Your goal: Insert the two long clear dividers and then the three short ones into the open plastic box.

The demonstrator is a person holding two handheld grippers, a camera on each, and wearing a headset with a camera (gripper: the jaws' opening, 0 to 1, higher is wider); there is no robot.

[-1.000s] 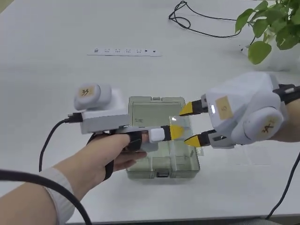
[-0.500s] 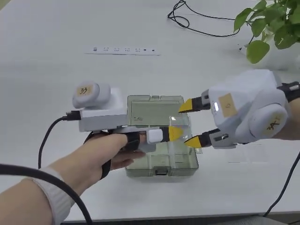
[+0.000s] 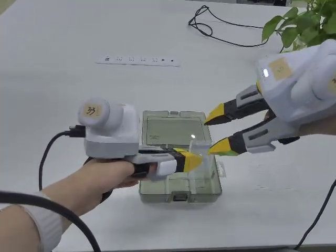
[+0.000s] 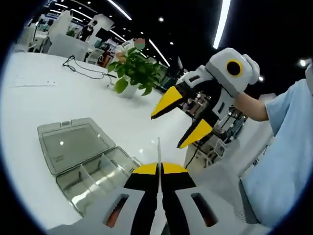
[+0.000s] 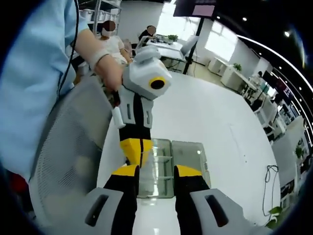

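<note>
In the head view, the left gripper (image 3: 191, 160) has its fingers pressed together on one clear divider (image 3: 205, 160), which stands upright over the open box (image 3: 178, 197) just below them. The right gripper (image 3: 218, 131) hovers beside it with its fingers spread wide and nothing between them. In the left gripper view, the divider shows edge-on as a thin line rising from between the closed fingers, and the box lies ahead of them and to their left on the desk (image 4: 44, 98). In the right gripper view, the box lies straight ahead between the parted fingers. The divider looks light, thin, stiff and slippery, so it is probably best pinched along its top edge and pushed straight down. I count one box, two grippers and one held divider; those already standing in the box are too clear to count.
</note>
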